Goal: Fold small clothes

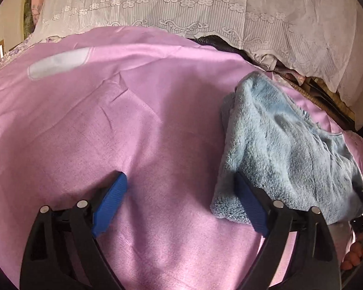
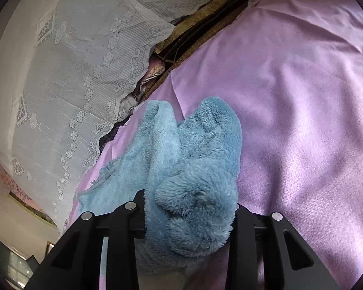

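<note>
A fluffy light-blue fleece garment lies crumpled on the pink sheet, to the right in the left wrist view. My left gripper stands wide open just over the sheet, with only pink cloth between its blue pads. Its right finger overlaps the garment's left edge. In the right wrist view the garment is bunched into a thick wad between the black fingers of my right gripper. The fleece hides the pads, and the jaws are closed in on the wad. The rest of the garment trails away to the left over the pink sheet.
A white lace cover drapes a raised bulk behind the sheet and fills the left side of the right wrist view. Between lace and sheet runs a dark gap with a woven brown mat. A white patch marks the sheet's far left.
</note>
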A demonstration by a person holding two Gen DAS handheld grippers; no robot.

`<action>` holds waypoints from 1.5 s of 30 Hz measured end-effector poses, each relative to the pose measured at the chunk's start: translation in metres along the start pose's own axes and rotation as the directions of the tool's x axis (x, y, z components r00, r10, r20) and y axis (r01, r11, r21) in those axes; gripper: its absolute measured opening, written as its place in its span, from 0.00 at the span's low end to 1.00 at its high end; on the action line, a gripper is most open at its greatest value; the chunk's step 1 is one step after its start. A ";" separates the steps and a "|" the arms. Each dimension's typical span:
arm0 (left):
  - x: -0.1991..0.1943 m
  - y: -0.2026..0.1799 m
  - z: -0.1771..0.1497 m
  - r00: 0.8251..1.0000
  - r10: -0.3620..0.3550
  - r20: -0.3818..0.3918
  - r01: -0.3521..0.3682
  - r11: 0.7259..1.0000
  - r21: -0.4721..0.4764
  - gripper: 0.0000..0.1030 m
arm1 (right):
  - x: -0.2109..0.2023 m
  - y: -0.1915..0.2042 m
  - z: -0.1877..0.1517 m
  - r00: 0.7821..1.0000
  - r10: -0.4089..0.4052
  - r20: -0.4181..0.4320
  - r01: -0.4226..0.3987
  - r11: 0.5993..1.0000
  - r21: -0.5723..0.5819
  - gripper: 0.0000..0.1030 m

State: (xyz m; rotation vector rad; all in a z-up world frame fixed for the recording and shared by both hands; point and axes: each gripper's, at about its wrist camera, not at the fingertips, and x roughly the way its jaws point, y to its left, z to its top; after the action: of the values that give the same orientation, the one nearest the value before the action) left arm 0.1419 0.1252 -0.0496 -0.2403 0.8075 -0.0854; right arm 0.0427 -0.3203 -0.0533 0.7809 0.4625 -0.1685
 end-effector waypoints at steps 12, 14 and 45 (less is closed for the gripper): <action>0.004 0.011 0.005 0.999 -0.050 -0.005 0.050 0.995 -0.088 0.88 | -0.027 0.086 -0.003 0.990 -0.076 0.122 0.102 0.969 -0.226 0.32; 0.004 0.012 0.006 0.998 -0.055 -0.003 0.054 0.994 -0.094 0.88 | -0.027 0.098 -0.003 0.990 -0.077 0.122 0.105 0.966 -0.237 0.32; 0.007 0.019 0.009 0.997 -0.083 0.003 0.083 0.984 -0.159 0.88 | 0.037 0.301 -0.144 0.990 -0.069 0.126 0.139 0.678 -0.722 0.28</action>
State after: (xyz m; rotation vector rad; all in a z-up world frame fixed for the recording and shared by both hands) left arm 0.1527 0.1440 -0.0537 -0.4248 0.8091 -0.1000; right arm 0.1216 -0.0058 0.0331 -0.0552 0.4403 -0.1076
